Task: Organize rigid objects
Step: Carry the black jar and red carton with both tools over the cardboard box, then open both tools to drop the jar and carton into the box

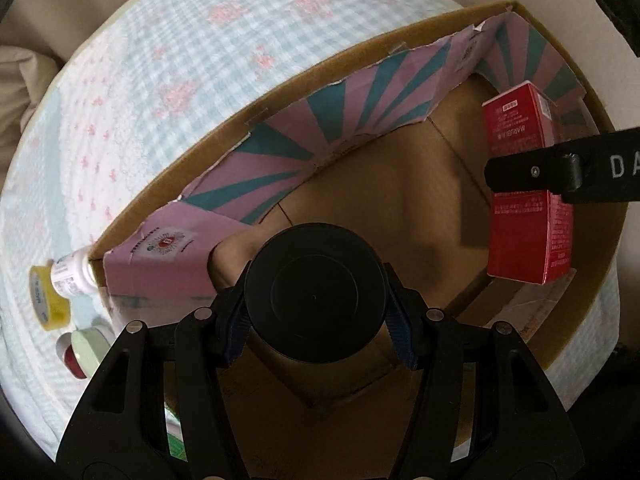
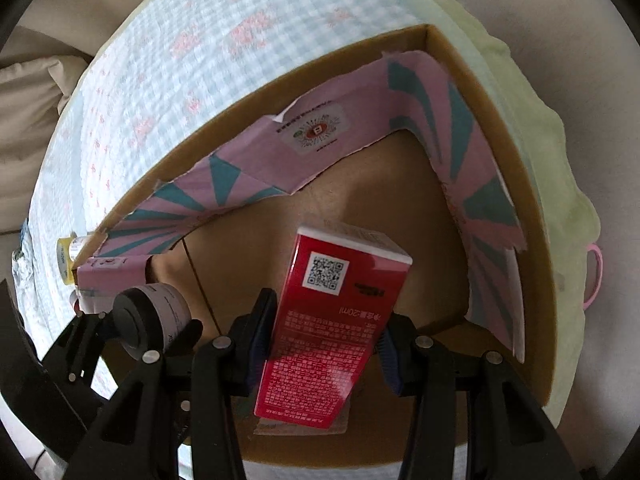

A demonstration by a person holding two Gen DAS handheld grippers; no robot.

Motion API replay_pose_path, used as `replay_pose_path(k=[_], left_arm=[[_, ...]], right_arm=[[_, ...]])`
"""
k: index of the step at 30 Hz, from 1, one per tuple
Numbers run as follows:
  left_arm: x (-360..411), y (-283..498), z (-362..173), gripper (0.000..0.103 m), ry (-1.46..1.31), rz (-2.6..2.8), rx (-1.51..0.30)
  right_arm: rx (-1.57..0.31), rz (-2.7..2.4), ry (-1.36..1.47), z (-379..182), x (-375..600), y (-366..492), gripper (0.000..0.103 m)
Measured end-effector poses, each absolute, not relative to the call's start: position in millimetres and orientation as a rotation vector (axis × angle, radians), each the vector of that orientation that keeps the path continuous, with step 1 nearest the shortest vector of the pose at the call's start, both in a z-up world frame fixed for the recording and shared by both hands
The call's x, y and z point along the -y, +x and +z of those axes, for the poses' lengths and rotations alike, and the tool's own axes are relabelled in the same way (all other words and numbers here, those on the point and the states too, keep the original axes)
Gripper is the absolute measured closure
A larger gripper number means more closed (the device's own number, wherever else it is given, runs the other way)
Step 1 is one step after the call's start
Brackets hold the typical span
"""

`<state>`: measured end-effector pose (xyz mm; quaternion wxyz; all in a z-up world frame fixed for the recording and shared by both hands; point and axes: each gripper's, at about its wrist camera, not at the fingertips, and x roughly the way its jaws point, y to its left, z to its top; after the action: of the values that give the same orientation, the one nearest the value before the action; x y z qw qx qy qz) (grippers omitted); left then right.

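Observation:
My left gripper is shut on a jar with a black lid and holds it over the floor of an open cardboard box. The jar also shows in the right wrist view, with a pale label under the lid. My right gripper is shut on a red carton with a QR code, held inside the same box. The red carton shows at the right in the left wrist view, with one right finger across it.
Pink and teal paper lines the box walls. The box lies on a blue checked quilt. Outside its left corner lie a white bottle, a yellow tape roll and a pale green and red item. A pink loop lies at the right.

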<state>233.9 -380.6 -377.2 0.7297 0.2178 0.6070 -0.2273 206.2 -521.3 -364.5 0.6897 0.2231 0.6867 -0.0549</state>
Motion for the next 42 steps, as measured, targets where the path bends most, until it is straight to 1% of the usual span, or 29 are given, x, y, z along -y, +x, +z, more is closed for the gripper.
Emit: replay_pose_path(k=[3, 5, 6, 7, 8, 9, 10, 12, 16, 24, 26, 32, 34, 42], left_arm=[[380, 237, -373, 0.047, 0.47, -0.5, -1.334], [380, 239, -366, 0.018, 0.453, -0.502, -1.324], [380, 241, -363, 0.001, 0.443, -0.511, -1.324], [378, 241, -358, 0.0, 0.43, -0.519, -1.315], [376, 241, -352, 0.0, 0.419, -0.521, -1.308], [373, 242, -348, 0.0, 0.411, -0.522, -1.309], [369, 242, -344, 0.0, 0.406, -0.517, -1.31], [360, 241, -335, 0.0, 0.404, -0.497, -1.304], [341, 239, -320, 0.0, 0.374, -0.459, -1.308], [318, 229, -282, 0.0, 0.329, -0.418, -1.277], [310, 218, -282, 0.0, 0.326, -0.416, -1.257], [291, 199, -254, 0.0, 0.278, -0.394, -1.211], [281, 193, -238, 0.0, 0.26, -0.378, -1.192], [204, 163, -186, 0.0, 0.213, -0.277, -1.131]], right_arm=[[-1.544, -0.115, 0.494, -366, 520, 209, 0.06], [-1.553, -0.103, 0.49, -368, 519, 212, 0.06], [-1.555, -0.1, 0.484, -368, 518, 214, 0.058], [-1.56, -0.097, 0.474, -369, 518, 215, 0.055], [-1.563, -0.094, 0.465, -368, 517, 216, 0.039], [-1.571, -0.093, 0.461, -367, 517, 214, 0.008], [-1.576, -0.088, 0.465, -365, 517, 213, 0.0], [-1.572, -0.087, 0.488, -362, 520, 206, 0.0], [-1.506, -0.099, 0.552, -350, 526, 187, 0.0], [-1.415, -0.102, 0.528, -320, 526, 167, 0.0], [-1.408, -0.105, 0.519, -313, 522, 165, 0.0], [-1.35, -0.117, 0.452, -283, 511, 156, 0.0], [-1.322, -0.123, 0.415, -265, 503, 151, 0.0], [-1.208, -0.157, 0.225, -204, 454, 131, 0.0]])
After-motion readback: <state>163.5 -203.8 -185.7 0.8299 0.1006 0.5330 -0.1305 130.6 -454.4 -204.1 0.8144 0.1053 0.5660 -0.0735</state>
